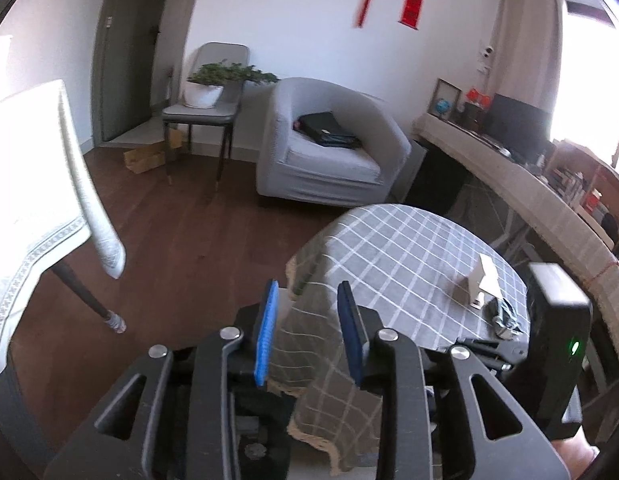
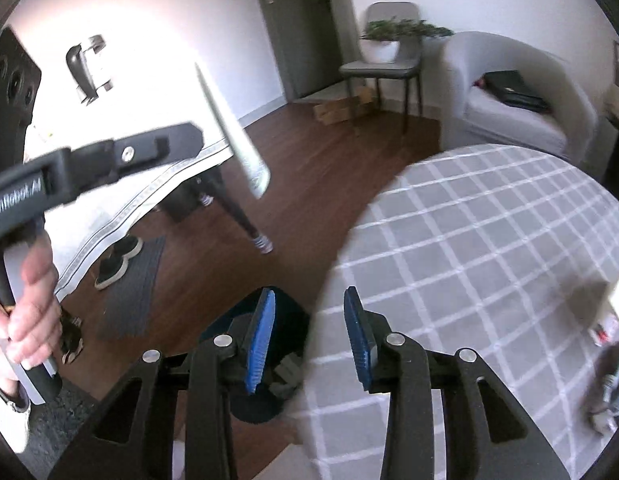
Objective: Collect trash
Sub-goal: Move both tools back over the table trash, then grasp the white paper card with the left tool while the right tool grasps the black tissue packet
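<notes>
While the round table (image 2: 489,240) overhangs the trash bin (image 2: 285,344), I see both tongs part-open and empty: right gripper (image 2: 309,336), left gripper (image 1: 309,332). Trash, a white carton (image 1: 481,284) and wrapper (image 1: 505,314), sits near the rim; a nudge could knock it floorward.

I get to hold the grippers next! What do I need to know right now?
Left gripper: jaws partly apart, nothing clamped; the draped edge of the checked tablecloth shows behind the gap.
Right gripper: open and empty, above the table's edge.
Trash bin: on the floor beside the round table, below the right gripper, with some pieces already inside.
Still on the table: a small cardboard box and a crumpled dark wrapper next to it, on the right side.
Left to do: pick those up and drop them in the bin.
</notes>
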